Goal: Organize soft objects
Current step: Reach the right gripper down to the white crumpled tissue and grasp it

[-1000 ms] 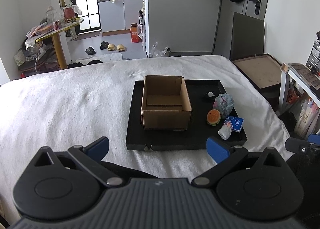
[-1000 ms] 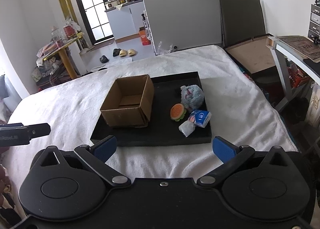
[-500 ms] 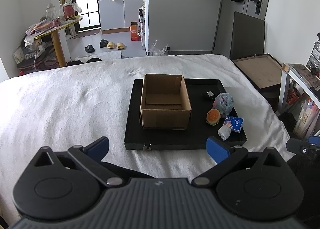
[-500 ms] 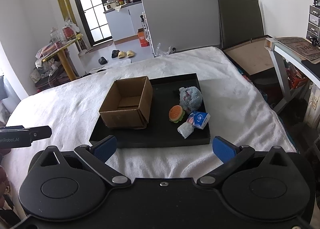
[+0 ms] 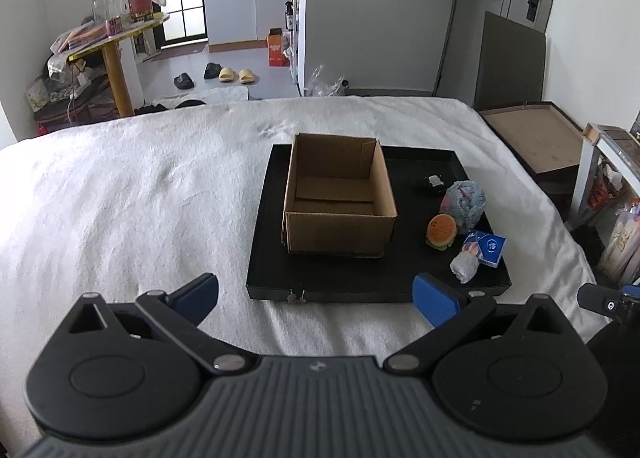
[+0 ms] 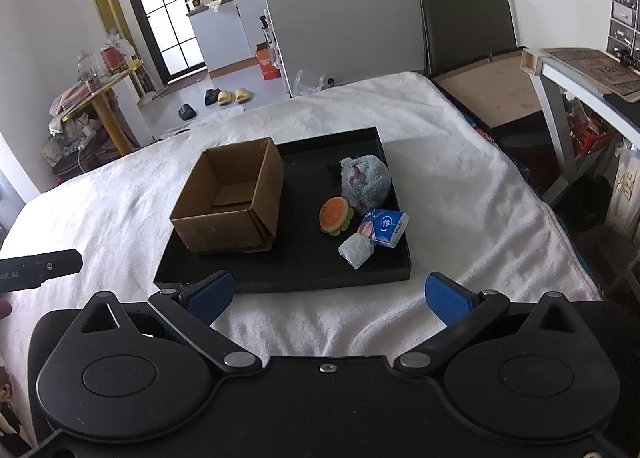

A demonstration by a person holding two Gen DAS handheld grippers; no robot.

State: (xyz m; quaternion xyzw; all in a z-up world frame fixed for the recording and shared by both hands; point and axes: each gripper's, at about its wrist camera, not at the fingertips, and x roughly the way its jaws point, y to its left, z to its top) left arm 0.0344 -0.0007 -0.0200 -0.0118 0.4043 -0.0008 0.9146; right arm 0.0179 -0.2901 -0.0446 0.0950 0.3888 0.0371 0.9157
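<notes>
An open, empty cardboard box (image 5: 340, 197) (image 6: 234, 199) stands on a black tray (image 5: 320, 278) (image 6: 304, 274) on the white bed. Right of the box on the tray lie a grey fluffy plush (image 5: 464, 201) (image 6: 366, 181), a burger toy (image 5: 441, 231) (image 6: 335, 214), a blue tissue pack (image 5: 488, 248) (image 6: 385, 226), a clear wrapped item (image 5: 464, 268) (image 6: 356, 250) and a small dark item (image 5: 433, 181). My left gripper (image 5: 316, 294) is open and empty, short of the tray's near edge. My right gripper (image 6: 328, 296) is open and empty, also short of the tray.
The white bed cover (image 5: 140, 197) surrounds the tray. A desk (image 6: 580, 69) and a flat cardboard panel (image 5: 536, 137) stand to the right of the bed. A yellow table (image 5: 112, 45) with clutter stands at the far left. The other gripper's tip (image 6: 40, 270) shows at left.
Both grippers have eased slightly closer to the tray and stay open. Nothing on the tray has moved.
</notes>
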